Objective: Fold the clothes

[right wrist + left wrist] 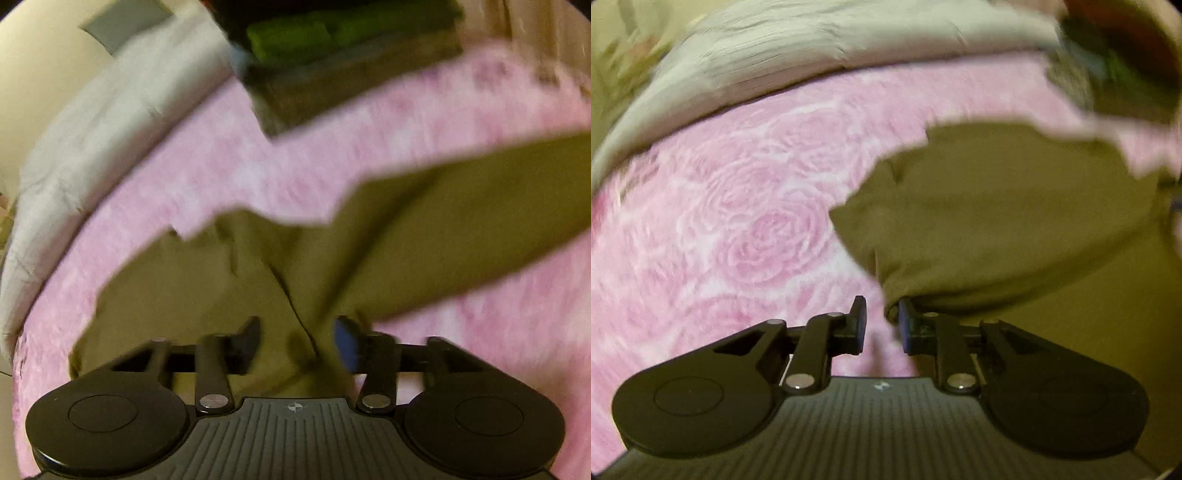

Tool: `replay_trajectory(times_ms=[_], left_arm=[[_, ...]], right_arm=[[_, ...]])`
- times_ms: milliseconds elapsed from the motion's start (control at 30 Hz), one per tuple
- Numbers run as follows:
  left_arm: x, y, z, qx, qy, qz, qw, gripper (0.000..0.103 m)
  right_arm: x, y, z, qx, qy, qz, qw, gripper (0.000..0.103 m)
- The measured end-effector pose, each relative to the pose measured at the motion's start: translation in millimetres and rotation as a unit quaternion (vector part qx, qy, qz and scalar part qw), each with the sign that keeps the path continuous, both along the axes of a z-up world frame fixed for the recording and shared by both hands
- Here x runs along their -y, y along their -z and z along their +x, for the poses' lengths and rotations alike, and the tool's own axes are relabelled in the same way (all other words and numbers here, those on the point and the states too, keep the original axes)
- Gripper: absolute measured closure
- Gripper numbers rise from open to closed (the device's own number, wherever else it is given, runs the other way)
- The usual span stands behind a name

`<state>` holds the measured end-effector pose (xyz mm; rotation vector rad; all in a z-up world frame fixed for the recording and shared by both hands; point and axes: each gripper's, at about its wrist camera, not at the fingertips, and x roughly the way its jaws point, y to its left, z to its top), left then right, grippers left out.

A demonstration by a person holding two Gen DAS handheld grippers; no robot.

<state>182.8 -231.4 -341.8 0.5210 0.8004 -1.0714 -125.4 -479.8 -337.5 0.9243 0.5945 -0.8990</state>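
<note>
An olive-green garment [997,221] lies spread on a pink rose-patterned bedspread [757,221]. My left gripper [882,325] hovers at the garment's near left edge. Its jaws stand a little apart and only pink bedspread shows between them; the cloth's hem bunches against the right finger [905,325]. In the right wrist view the garment [424,236] has a long part stretching to the right. My right gripper [298,345] is open over it, with a raised fold of olive cloth lying between the fingers but not pinched. Both views are blurred.
A pale grey quilt [812,40] [92,129] runs along the far side of the bedspread [258,155]. A stack of folded clothes [332,66], green on top and dark below, sits at the far edge; it shows as a dark blur [1119,48] in the left wrist view.
</note>
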Motion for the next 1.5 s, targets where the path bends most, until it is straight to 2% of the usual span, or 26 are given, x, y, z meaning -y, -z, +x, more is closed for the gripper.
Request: replay_trajectory(times_ms=[67,167,200,233,333,400,467,567,700,733,767,800,867,967,1033,1100,1167,1200,1233,1267,1300,1333,1400,1433,1500], left_arm=[[9,-1,-2,-0.022,-0.012,-0.017,0.9995,0.086],[33,24,-10,-0.017,-0.010,0.052,0.9984,0.086],[36,30,-11,-0.012,-0.012,0.066,0.9977,0.086],[38,36,-13,-0.007,-0.013,0.080,0.9967,0.086],[32,24,-9,-0.022,-0.040,0.070,0.9965,0.085],[26,13,-3,-0.040,-0.071,0.056,0.9951,0.085],[19,3,3,-0.062,-0.104,0.040,0.9918,0.085],[14,-8,10,-0.091,-0.140,0.016,0.9859,0.084],[20,-11,8,-0.131,-0.157,-0.003,0.9789,0.084],[22,-10,7,-0.139,-0.158,-0.005,0.9776,0.084],[24,-10,6,-0.144,-0.160,-0.007,0.9765,0.084],[25,-10,5,-0.150,-0.161,-0.010,0.9755,0.084],[24,-14,5,-0.162,-0.166,-0.021,0.9725,0.084],[15,-21,9,-0.174,-0.178,-0.039,0.9678,0.084],[6,-25,15,-0.181,-0.191,-0.049,0.9635,0.084],[-5,-27,21,-0.186,-0.207,-0.059,0.9588,0.084],[-17,-28,28,-0.186,-0.224,-0.068,0.9542,0.085],[-23,-27,32,-0.186,-0.236,-0.068,0.9514,0.085],[-30,-25,35,-0.189,-0.247,-0.069,0.9478,0.085],[-37,-23,39,-0.194,-0.258,-0.070,0.9440,0.085],[-44,-20,42,-0.198,-0.268,-0.070,0.9402,0.085],[-50,-17,45,-0.201,-0.275,-0.068,0.9377,0.085],[-62,-12,49,-0.206,-0.286,-0.061,0.9337,0.085],[-67,-9,51,-0.209,-0.289,-0.059,0.9323,0.085],[-73,-3,51,-0.216,-0.293,-0.058,0.9296,0.085]], right_arm=[[1,1,5,0.020,-0.030,0.002,0.999,0.053],[12,27,2,-0.002,-0.030,0.053,0.998,0.054],[15,32,-7,0.002,-0.022,0.066,0.998,0.054],[19,30,-20,0.024,-0.011,0.075,0.997,0.054],[37,15,-83,0.073,0.058,0.083,0.992,0.054],[53,12,-140,0.091,0.133,0.087,0.983,0.054],[68,13,-198,0.103,0.218,0.091,0.966,0.054],[83,17,-279,0.137,0.334,0.090,0.928,0.054],[98,35,-335,0.224,0.416,0.096,0.876,0.054],[102,36,-337,0.223,0.419,0.095,0.875,0.056],[106,35,-337,0.217,0.421,0.091,0.876,0.090],[110,30,-330,0.184,0.414,0.085,0.888,0.097],[116,10,-303,0.109,0.383,0.050,0.916,0.098],[111,-45,-241,0.032,0.291,-0.060,0.954,0.099],[97,-82,-181,0.021,0.197,-0.125,0.972,0.098],[70,-114,-114,0.040,0.089,-0.167,0.981,0.098],[27,-132,-47,0.083,-0.035,-0.179,0.980,0.098],[5,-139,-15,0.104,-0.095,-0.182,0.973,0.098],[-17,-134,9,0.096,-0.142,-0.180,0.969,0.090],[-38,-125,29,0.078,-0.185,-0.177,0.964,0.049],[-60,-116,50,0.060,-0.227,-0.173,0.957,0.017],[-81,-107,71,0.042,-0.268,-0.169,0.948,0.002],[-124,-88,112,0.006,-0.349,-0.159,0.923,0.002],[-133,-77,118,-0.019,-0.367,-0.156,0.917,0.002],[-133,-51,107,-0.062,-0.367,-0.146,0.917,0.002]])
